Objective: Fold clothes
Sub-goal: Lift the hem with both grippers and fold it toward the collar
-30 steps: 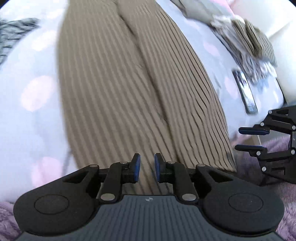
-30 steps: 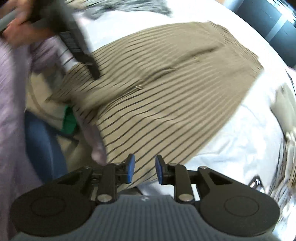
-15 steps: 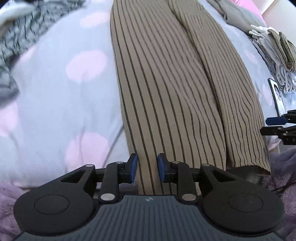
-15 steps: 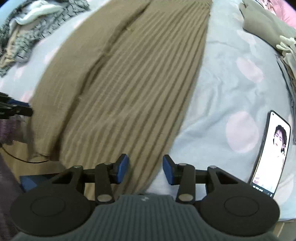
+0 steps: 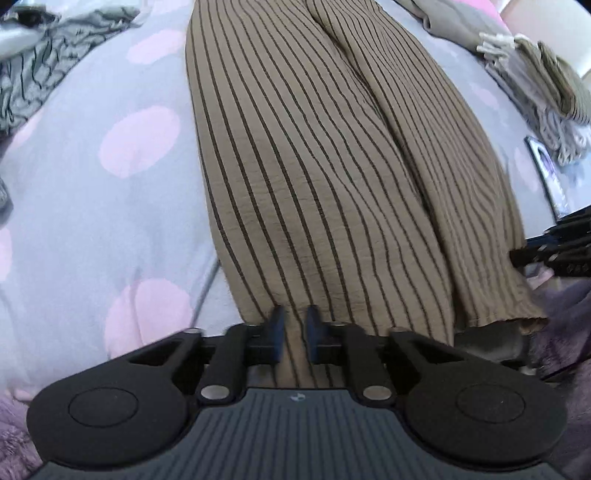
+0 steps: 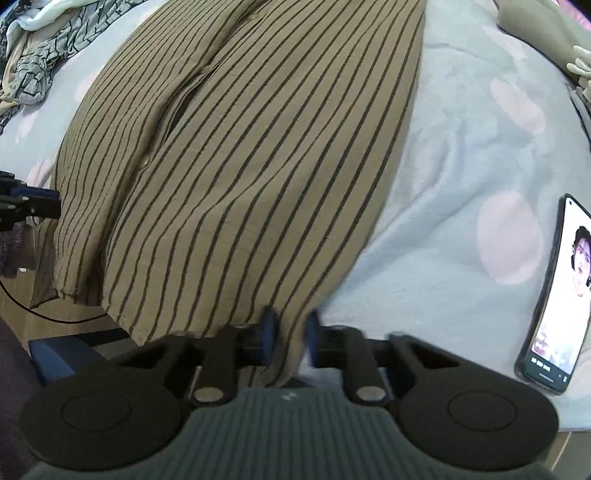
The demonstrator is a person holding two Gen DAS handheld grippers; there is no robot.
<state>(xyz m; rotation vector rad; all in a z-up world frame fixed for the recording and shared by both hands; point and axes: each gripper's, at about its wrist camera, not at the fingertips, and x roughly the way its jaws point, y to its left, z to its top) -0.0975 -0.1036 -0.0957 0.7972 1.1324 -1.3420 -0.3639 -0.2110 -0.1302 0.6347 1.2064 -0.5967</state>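
both grippers [image 5: 293, 334] [image 6: 288, 338] on shirt [image 5: 314, 166] hem

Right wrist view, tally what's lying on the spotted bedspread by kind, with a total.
Brown striped button shirt: 1
Crumpled grey patterned garment: 1
Black smartphone with lit screen: 1
Grey folded cloth at the far right edge: 1
Total: 4

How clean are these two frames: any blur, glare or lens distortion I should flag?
Left wrist view: sharp on the striped shirt; fisheye bends the bedsheet into a dome; the top right corner is washed out. Right wrist view: motion blur smears the right gripper fingers and the shirt hem beside them; the phone screen is bright but readable; the same barrel distortion.
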